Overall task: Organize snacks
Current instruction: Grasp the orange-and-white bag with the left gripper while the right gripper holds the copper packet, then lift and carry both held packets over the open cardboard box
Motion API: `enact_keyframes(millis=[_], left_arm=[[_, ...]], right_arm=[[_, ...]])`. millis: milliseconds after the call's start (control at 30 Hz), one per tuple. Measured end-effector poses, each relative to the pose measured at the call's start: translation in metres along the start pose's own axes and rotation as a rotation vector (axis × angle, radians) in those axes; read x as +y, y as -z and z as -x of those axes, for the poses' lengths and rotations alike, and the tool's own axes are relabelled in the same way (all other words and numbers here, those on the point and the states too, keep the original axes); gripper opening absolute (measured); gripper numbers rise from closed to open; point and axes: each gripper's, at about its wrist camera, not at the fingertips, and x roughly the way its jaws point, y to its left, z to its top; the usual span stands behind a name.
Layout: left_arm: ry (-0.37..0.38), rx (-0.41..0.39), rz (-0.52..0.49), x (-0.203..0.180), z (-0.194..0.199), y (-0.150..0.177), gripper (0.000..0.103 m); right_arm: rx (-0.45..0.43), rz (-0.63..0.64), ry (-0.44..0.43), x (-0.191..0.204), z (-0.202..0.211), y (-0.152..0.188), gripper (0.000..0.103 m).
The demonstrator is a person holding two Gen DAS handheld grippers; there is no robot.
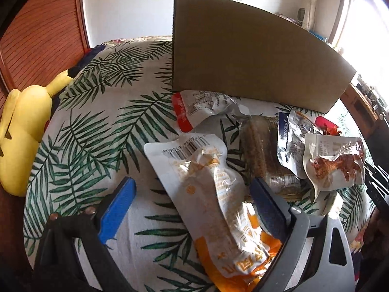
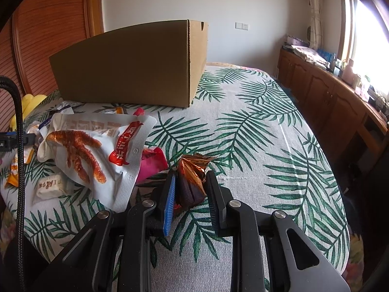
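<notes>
A pile of snack packets lies on a palm-leaf bedspread [image 1: 102, 131] in front of a brown cardboard box [image 1: 245, 56]. My left gripper [image 1: 192, 189] is open, its fingers on either side of a white and orange packet [image 1: 214, 194]. My right gripper [image 2: 190, 182] is shut on a small dark snack in a copper foil wrapper [image 2: 192, 172], low over the bedspread [image 2: 255, 146]. Beside it lie a white chicken-foot packet [image 2: 97, 146] and a pink packet [image 2: 152, 163]. The box [image 2: 131, 65] stands behind them.
A yellow plush toy [image 1: 22, 131] lies at the bed's left edge by the wooden headboard [image 1: 41, 34]. Other packets [image 1: 333, 163] and a wafer pack [image 1: 262, 143] lie to the right. A wooden cabinet [image 2: 335, 97] with clutter runs under the window.
</notes>
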Motion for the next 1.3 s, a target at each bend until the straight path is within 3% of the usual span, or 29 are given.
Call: enact_keyframes(millis=[100,233,467,1133,1167,1200,1300], left_arm=[[0.011,-0.010,-0.010,-0.001,0.000,-0.001,0.087],[0.022,-0.035,-0.050,-0.006,0.005,0.005,0.055],[0.043,-0.078,-0.066,-0.004,0.018,0.010,0.033],[0.067,-0.245,-0.127,-0.019,0.073,0.016,0.018],[0.065,-0.259,-0.131,-0.020,0.077,0.017,0.016],[0.061,-0.274,-0.134,-0.020,0.081,0.018,0.000],[0.089,-0.287,-0.129,-0.020,0.088,0.017,0.000]], right_arm=[[0.000,0.000,0.000,0.000,0.000,0.000,0.023],[0.000,0.002,-0.001,0.000,0.000,0.000,0.023],[0.004,0.020,-0.001,0.001,0.000,-0.001,0.022],[-0.023,0.018,0.000,-0.012,0.018,-0.008,0.019],[-0.027,0.017,0.002,-0.012,0.020,-0.008,0.019],[-0.030,0.016,0.003,-0.013,0.021,-0.009,0.019],[-0.040,0.015,0.005,-0.013,0.025,-0.010,0.019]])
